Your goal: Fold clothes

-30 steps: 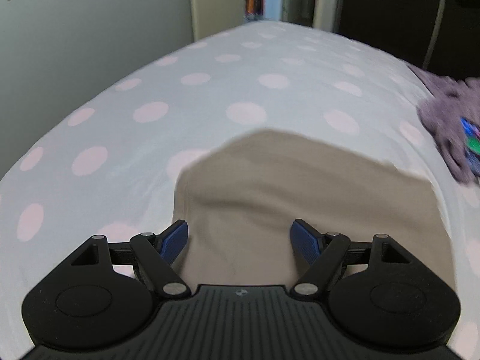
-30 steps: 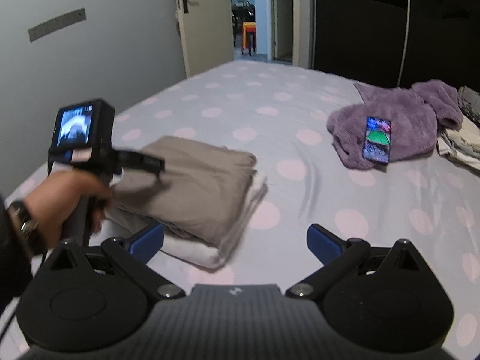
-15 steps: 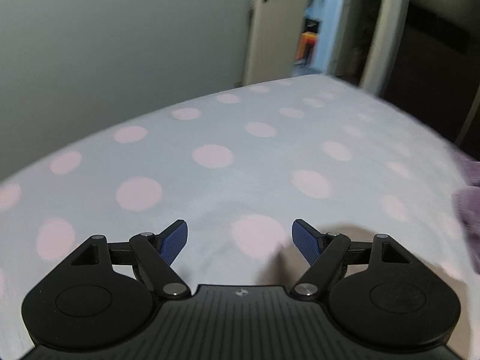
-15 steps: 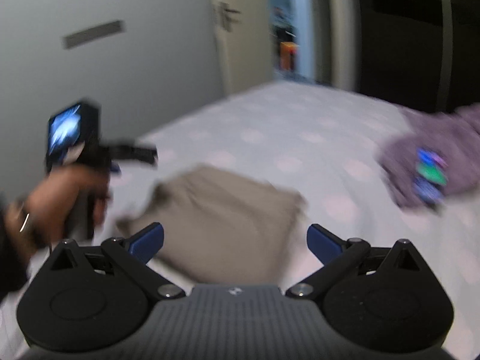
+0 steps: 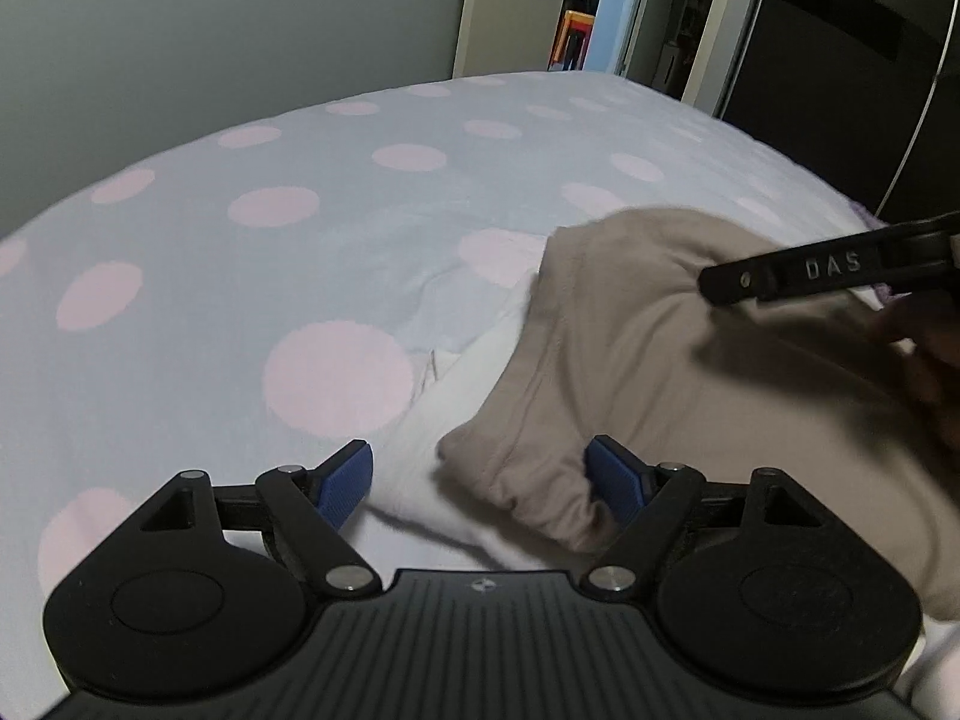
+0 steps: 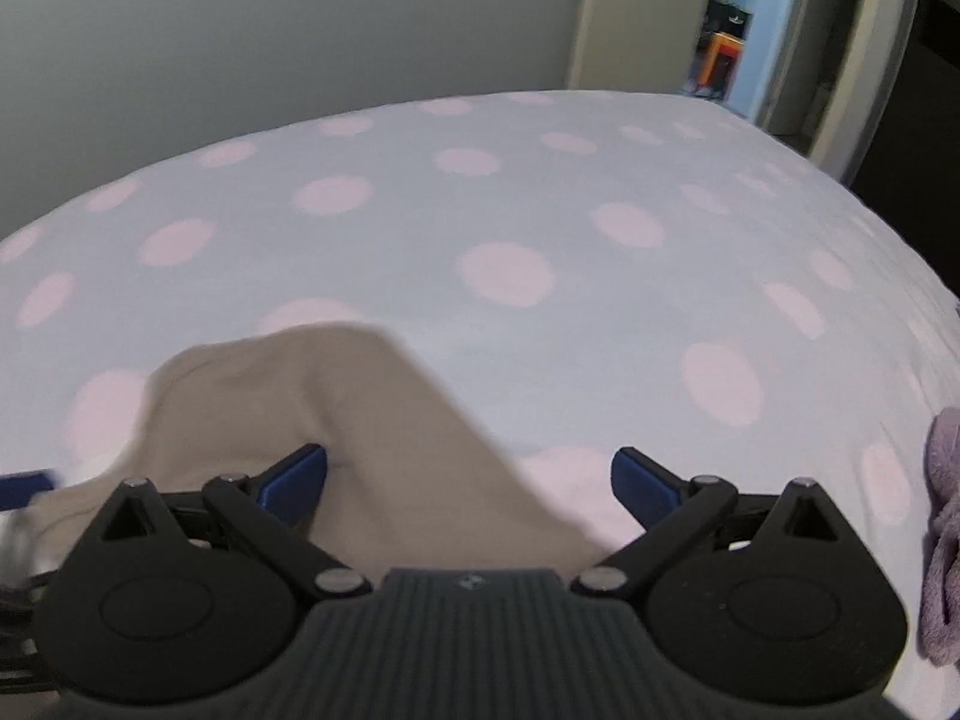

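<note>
A folded beige garment (image 5: pixel 660 360) lies on a white folded garment (image 5: pixel 468 378) on the polka-dot bed (image 5: pixel 288 276). My left gripper (image 5: pixel 480 468) sits low at the stack's near left corner. Its jaws are opening, with the beige corner lying loose between them beside the right pad (image 5: pixel 612 474). A black bar marked DAS (image 5: pixel 828 267), part of the right tool, reaches in over the beige cloth. In the right wrist view the beige garment (image 6: pixel 336 396) lies under my open right gripper (image 6: pixel 471 468). Its left finger is over the cloth, its right over bare sheet.
A purple fleece (image 6: pixel 942 540) lies at the right edge of the bed (image 6: pixel 540 210). A grey wall runs behind the bed. An open doorway (image 5: pixel 576 30) stands at the far end, with a dark wardrobe front (image 5: pixel 840 60) to its right.
The left view swung off the beige garment onto bare sheet, then came back at the garment's corner. My right gripper dropped from a high, distant view to just above the garment.
</note>
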A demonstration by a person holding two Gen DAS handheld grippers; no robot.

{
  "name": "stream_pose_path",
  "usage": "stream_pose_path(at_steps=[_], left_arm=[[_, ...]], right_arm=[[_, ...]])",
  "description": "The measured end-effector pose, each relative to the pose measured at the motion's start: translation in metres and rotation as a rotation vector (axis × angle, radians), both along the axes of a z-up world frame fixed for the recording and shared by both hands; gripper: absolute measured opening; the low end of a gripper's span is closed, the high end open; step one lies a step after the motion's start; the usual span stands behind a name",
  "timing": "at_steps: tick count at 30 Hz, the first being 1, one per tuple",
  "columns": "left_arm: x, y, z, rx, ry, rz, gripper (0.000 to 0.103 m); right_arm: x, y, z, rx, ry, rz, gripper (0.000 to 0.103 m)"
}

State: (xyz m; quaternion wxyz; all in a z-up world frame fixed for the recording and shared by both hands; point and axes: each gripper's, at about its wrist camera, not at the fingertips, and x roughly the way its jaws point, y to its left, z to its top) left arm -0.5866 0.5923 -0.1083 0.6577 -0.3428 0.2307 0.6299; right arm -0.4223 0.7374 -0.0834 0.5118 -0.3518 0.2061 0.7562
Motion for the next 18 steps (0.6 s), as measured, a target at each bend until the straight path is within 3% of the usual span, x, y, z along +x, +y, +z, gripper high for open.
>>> stream_pose_path(at_steps=[2, 4, 8, 12, 15, 18], left_arm=[[-0.005, 0.000, 0.000, -0.003, -0.013, -0.004, 0.082], [-0.008, -0.001, -0.001, -0.004, -0.008, -0.009, 0.082], [-0.012, -0.006, -0.001, -0.009, -0.005, 0.003, 0.083], [-0.014, -0.013, 0.019, 0.051, -0.018, 0.045, 0.083], [-0.012, -0.015, 0.031, 0.095, -0.021, 0.029, 0.083], [-0.009, -0.010, 0.028, 0.088, 0.000, 0.013, 0.083]], right_arm=[[0.025, 0.016, -0.002, -0.055, 0.122, -0.102, 0.102], [0.041, 0.019, 0.002, -0.043, 0.168, -0.170, 0.102], [0.074, 0.013, 0.015, 0.034, 0.176, -0.360, 0.102], [0.086, -0.011, 0.032, 0.044, 0.253, -0.307, 0.102], [0.080, -0.052, 0.042, 0.074, 0.245, -0.217, 0.102], [0.081, -0.101, 0.043, 0.099, 0.218, -0.157, 0.102]])
